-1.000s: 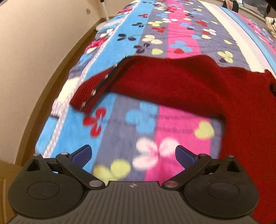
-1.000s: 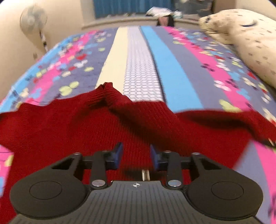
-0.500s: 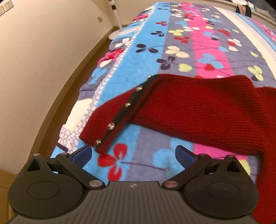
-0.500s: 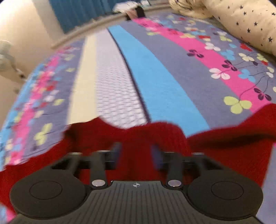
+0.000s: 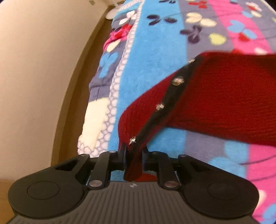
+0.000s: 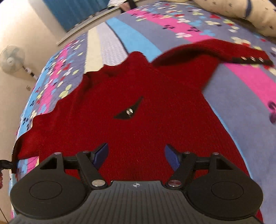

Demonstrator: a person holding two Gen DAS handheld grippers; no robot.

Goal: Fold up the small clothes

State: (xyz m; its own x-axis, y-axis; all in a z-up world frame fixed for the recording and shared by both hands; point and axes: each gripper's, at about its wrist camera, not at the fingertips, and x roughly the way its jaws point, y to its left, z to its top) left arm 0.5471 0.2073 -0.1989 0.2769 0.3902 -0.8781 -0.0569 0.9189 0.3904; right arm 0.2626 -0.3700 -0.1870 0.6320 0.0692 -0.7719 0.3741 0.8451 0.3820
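Currently the bed (image 6: pixel 232 106), under a striped floral blanket (image 5: pixel 155 51), carries the whole workpiece. I see a wall (image 5: pixel 34 69) along its left side, and a fan (image 6: pixel 12 56) and a pillow (image 6: pixel 241 13) at the far edges of the right view.

The sweater (image 6: pixel 138 120) is red knit and lies spread flat on the blanket, body centred under the right wrist camera. One sleeve (image 6: pixel 215 50) runs out to the right, its studded cuff resting on the blanket, well away from both claws. The other sleeve (image 5: pixel 224 94) runs toward the left wrist camera, long axis diagonal from upper right down to its cuff (image 5: pixel 138 120).

The left claw (image 5: pixel 133 155) has just been closing and now stands narrow, clamped on that cuff beside the black band with metal studs (image 5: pixel 177 80).

The right claw (image 6: pixel 136 155) has just been opening and stands wide above the sweater body, nothing between its pads.

Key relation: the gripped sleeve extends away from the left claw toward the body, up and to the right in the left view. I judge the coming move to be a carry along that axis, laying the sleeve across the body; the left hand does it, since it alone holds cloth.
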